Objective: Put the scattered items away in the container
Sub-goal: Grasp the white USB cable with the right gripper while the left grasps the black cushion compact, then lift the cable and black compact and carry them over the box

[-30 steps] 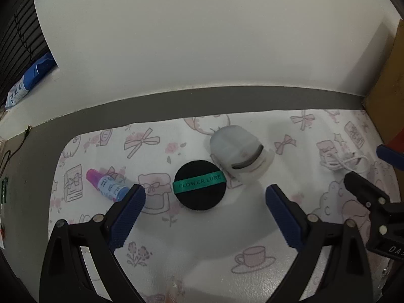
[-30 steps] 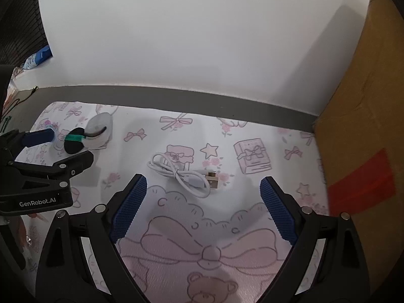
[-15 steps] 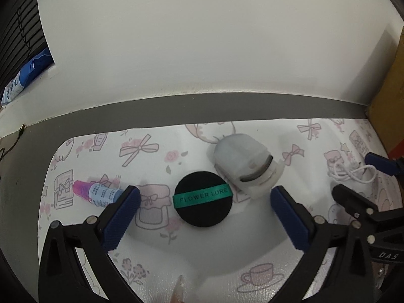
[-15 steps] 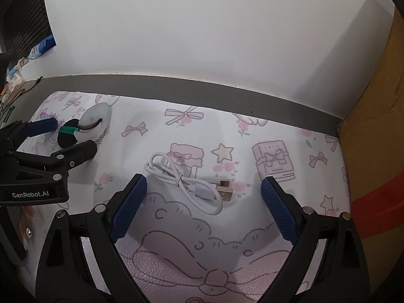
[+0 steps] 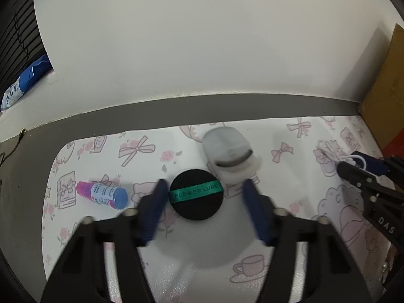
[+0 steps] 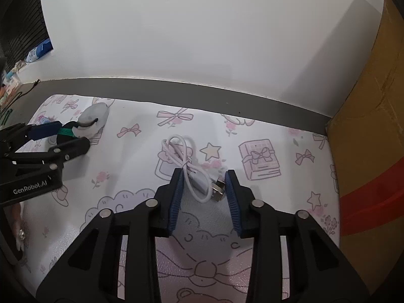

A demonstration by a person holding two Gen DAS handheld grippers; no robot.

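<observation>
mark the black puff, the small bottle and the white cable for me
black puff (image 5: pixel 196 198): left wrist view, on its green ribbon.
small bottle (image 5: pixel 102 195): left wrist view, on its label.
white cable (image 6: pixel 188 168): right wrist view, on the tied middle of the coil.

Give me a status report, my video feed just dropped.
Left gripper closing around the puff, pads not yet on it. Right gripper closing around the cable. Nothing in the way; bottle lies apart.
</observation>
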